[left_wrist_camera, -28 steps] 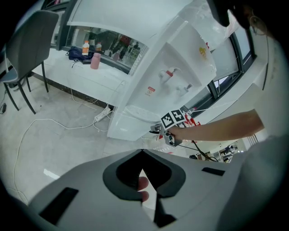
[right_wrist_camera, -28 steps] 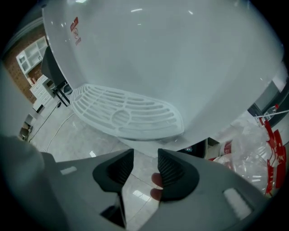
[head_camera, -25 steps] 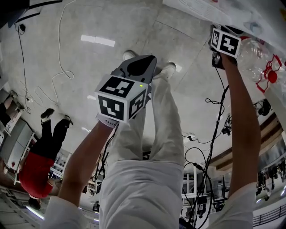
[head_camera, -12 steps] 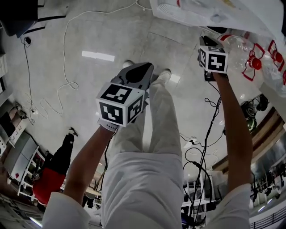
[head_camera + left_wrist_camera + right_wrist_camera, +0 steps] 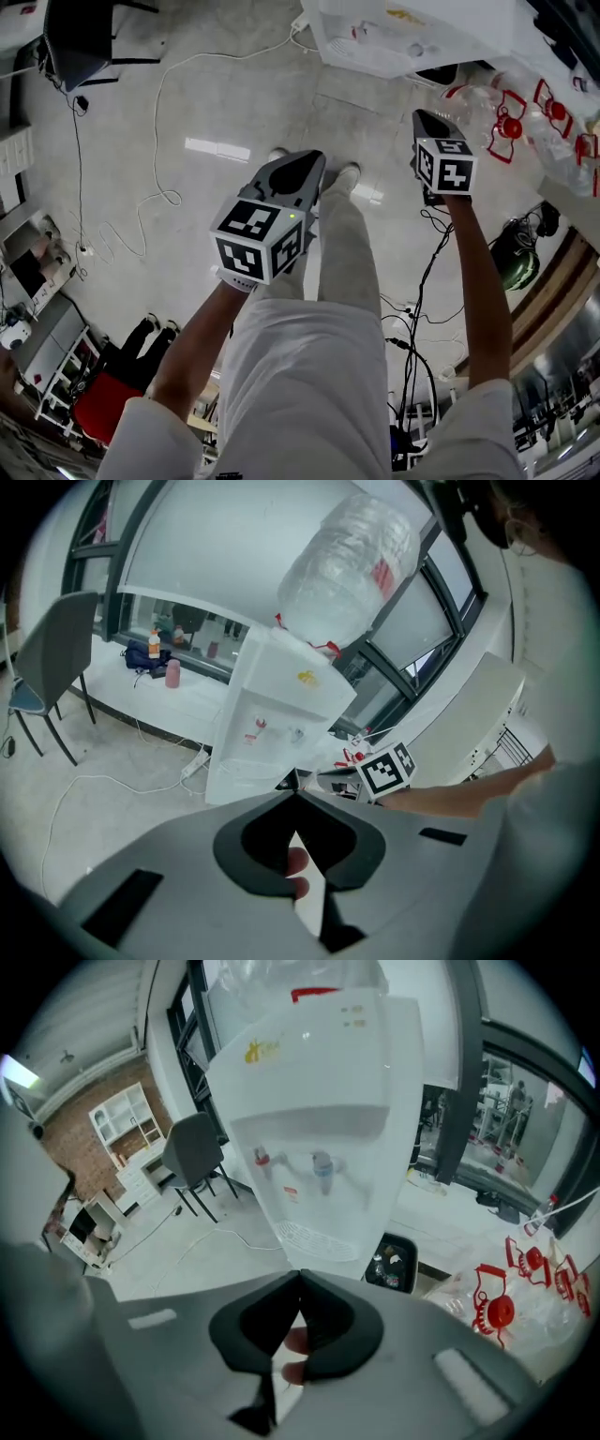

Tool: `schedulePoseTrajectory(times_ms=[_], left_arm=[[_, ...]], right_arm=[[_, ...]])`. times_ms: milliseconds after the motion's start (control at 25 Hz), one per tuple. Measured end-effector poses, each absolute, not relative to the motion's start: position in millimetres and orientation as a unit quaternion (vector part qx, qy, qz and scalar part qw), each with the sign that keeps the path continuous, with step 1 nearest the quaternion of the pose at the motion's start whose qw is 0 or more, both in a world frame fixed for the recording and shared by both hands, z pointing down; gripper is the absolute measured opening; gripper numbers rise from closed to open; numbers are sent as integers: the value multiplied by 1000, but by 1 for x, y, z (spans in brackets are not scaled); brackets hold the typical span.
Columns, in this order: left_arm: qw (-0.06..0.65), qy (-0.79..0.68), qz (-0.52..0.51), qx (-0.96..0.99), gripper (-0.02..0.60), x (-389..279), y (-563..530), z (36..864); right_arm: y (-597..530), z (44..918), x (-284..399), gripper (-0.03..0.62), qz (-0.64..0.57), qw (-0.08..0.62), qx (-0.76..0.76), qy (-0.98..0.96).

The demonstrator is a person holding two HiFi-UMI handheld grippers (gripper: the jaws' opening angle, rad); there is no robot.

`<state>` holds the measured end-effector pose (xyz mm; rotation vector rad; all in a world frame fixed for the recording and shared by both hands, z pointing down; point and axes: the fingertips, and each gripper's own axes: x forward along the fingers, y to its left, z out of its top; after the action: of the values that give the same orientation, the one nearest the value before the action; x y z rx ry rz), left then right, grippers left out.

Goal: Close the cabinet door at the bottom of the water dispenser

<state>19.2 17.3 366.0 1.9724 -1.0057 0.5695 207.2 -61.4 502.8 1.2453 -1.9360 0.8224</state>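
Note:
The white water dispenser [image 5: 403, 37] stands at the top of the head view, a little beyond both grippers. In the left gripper view the water dispenser [image 5: 272, 714] carries a clear bottle [image 5: 347, 569], and its lower front shows as a plain white panel. The right gripper view faces the water dispenser [image 5: 319, 1129] and its taps; the gripper's body hides the lower cabinet. My left gripper [image 5: 307, 157] hangs over the floor, shut and empty. My right gripper [image 5: 419, 114] is closer to the dispenser, also shut with nothing in it. Neither gripper touches the dispenser.
Empty clear bottles with red handles [image 5: 506, 112] lie right of the dispenser, next to a black bin [image 5: 396, 1262]. A grey chair [image 5: 52, 658] stands at the left. White cables [image 5: 141, 216] trail over the floor. A person in red [image 5: 103, 394] is at the lower left.
Both grippers have lifted away from the floor. The right one has drawn back from the dispenser's front, and more of the dispenser now shows at the top.

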Motion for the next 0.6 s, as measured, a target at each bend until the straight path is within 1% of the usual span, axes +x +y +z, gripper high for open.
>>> schedulePoseTrajectory(times_ms=[240,600], left_arm=[[396,-415,197,795,6,16,26,304],[364,-423,162,814,8,20,50,222]], right_arm=[[-23,430,195,9,306,308,471,-768],[26,312,195,11,261,255,491,-791]])
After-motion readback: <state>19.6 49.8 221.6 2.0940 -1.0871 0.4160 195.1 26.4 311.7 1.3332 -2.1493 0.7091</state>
